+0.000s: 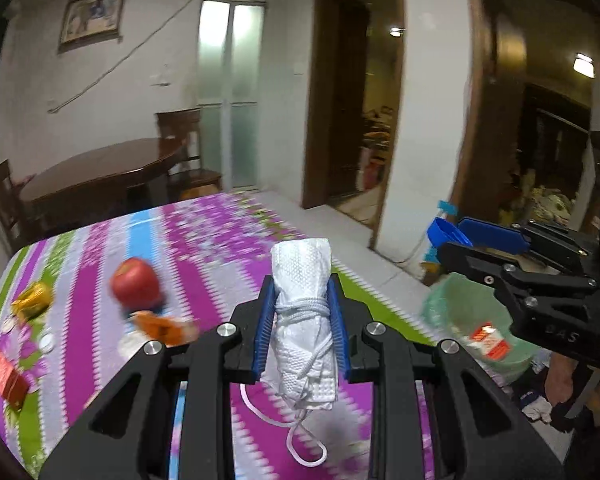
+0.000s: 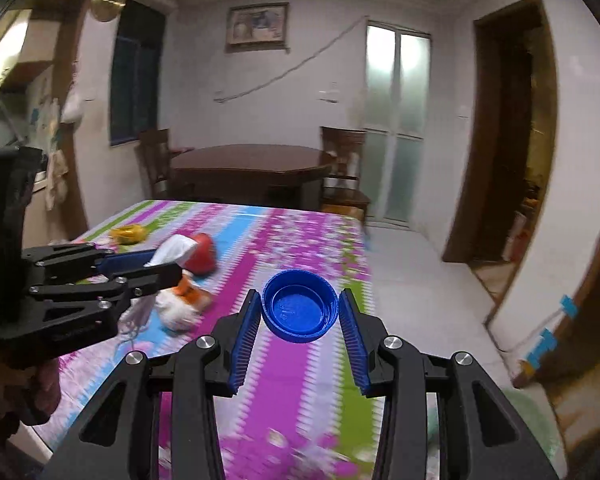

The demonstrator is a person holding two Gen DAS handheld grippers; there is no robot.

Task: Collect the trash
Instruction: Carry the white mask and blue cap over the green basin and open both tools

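Note:
My left gripper (image 1: 302, 292) is shut on a rolled white face mask (image 1: 302, 276) bound with its own strings; a loose loop dangles below. In the right wrist view the same gripper (image 2: 162, 266) appears at the left, the mask (image 2: 174, 248) poking out of its tips. Between the blue pads of my right gripper (image 2: 300, 296) sits a blue bottle cap (image 2: 300, 308), open side towards the camera, held above the table. In the left wrist view that gripper (image 1: 454, 236) and cap (image 1: 442, 232) hang over a green-lined trash bin (image 1: 460, 312) beside the table.
The table wears a purple, green and blue striped cloth (image 1: 220, 248). On it lie a red apple (image 1: 136, 284), an orange wrapper (image 1: 164, 326), a gold wrapper (image 1: 32, 302) and a red packet (image 1: 0, 372). A dark wooden table (image 2: 252, 160) with chairs stands behind.

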